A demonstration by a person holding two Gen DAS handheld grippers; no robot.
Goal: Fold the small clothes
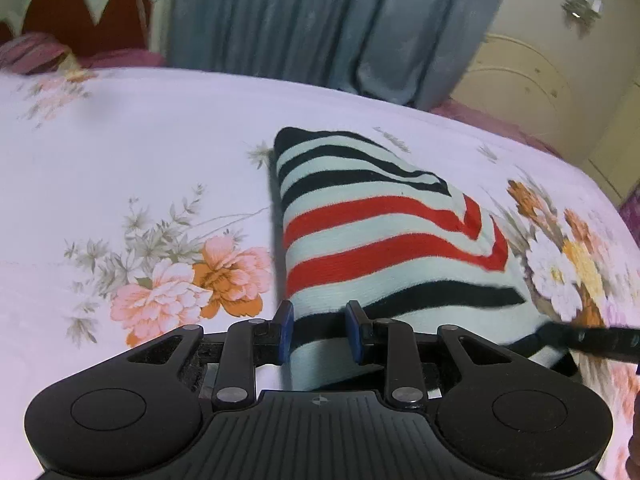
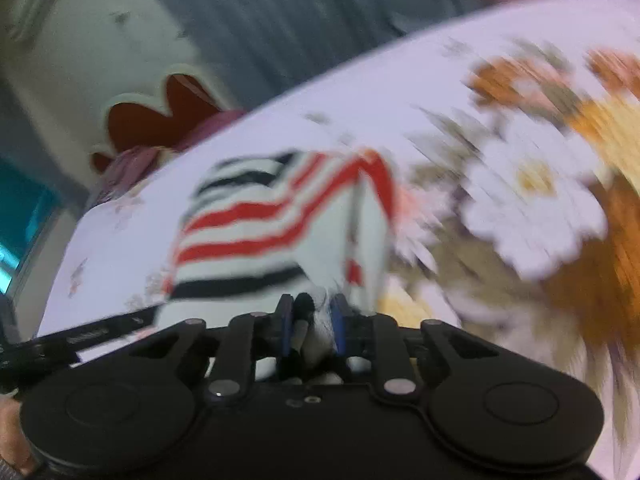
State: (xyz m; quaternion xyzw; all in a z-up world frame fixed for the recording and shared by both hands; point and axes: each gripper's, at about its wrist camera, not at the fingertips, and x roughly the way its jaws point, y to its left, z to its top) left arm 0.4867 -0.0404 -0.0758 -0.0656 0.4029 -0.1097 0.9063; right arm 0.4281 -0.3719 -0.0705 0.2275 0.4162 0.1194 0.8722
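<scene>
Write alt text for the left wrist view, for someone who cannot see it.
The left gripper sits at the near edge of a folded striped garment, white with black and red bands, cloth lying between its blue pads. The garment rests on a floral bedsheet; the tip of the right gripper enters from the right.

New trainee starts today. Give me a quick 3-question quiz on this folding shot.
1. True or false: the striped garment lies on a flowered bedsheet.
2. Which stripe colours does the garment have besides the pale ground? A) red and black B) blue and yellow C) green and pink
3. What sits between the fingers of the right gripper?

Key: 1 true. 2 A. 3 a bunched edge of the garment; the left gripper also straddles its near edge, though a firm pinch there is unclear.
</scene>
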